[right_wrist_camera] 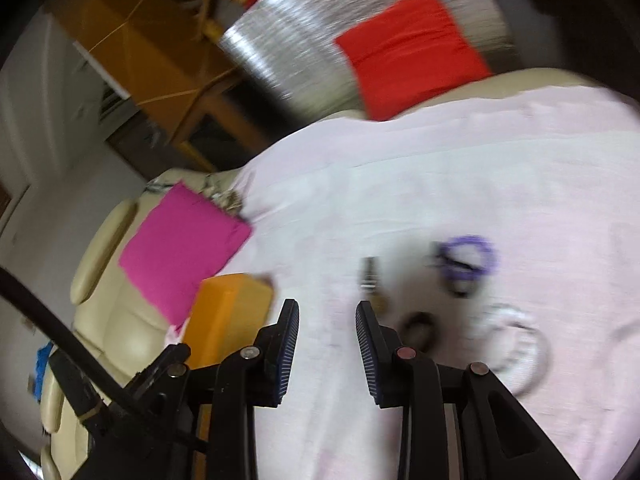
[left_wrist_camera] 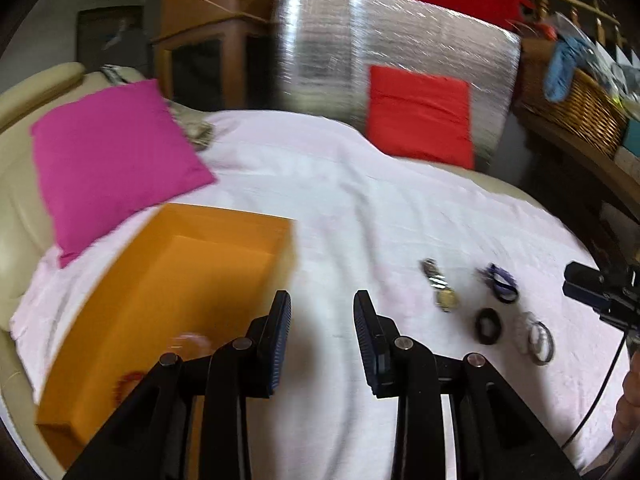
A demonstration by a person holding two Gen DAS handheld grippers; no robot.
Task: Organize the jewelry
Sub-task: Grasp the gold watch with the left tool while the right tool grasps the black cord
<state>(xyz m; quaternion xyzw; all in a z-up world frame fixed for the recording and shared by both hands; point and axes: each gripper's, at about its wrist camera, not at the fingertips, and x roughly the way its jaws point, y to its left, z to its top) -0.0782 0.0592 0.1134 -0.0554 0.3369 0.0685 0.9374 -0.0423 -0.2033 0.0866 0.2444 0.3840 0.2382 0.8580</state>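
Both the left gripper point(left_wrist_camera: 322, 336) and the right gripper point(right_wrist_camera: 327, 344) hang with jaws apart and empty over the pink sheet point(left_wrist_camera: 360, 208) — the orange box point(left_wrist_camera: 160, 288) at left, the watch point(left_wrist_camera: 440, 286), purple bracelet point(left_wrist_camera: 500, 282), dark ring point(left_wrist_camera: 488, 326) and pale bangles point(left_wrist_camera: 536, 338) loose at right.

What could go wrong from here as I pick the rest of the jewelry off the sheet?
1. The watch, dark ring, purple band and pale bangles lie close together; the open right gripper could knock a neighbour.
2. They rest on soft pink sheet, so the fingers may pinch cloth.
3. Both views are blurred, so aiming is uncertain.
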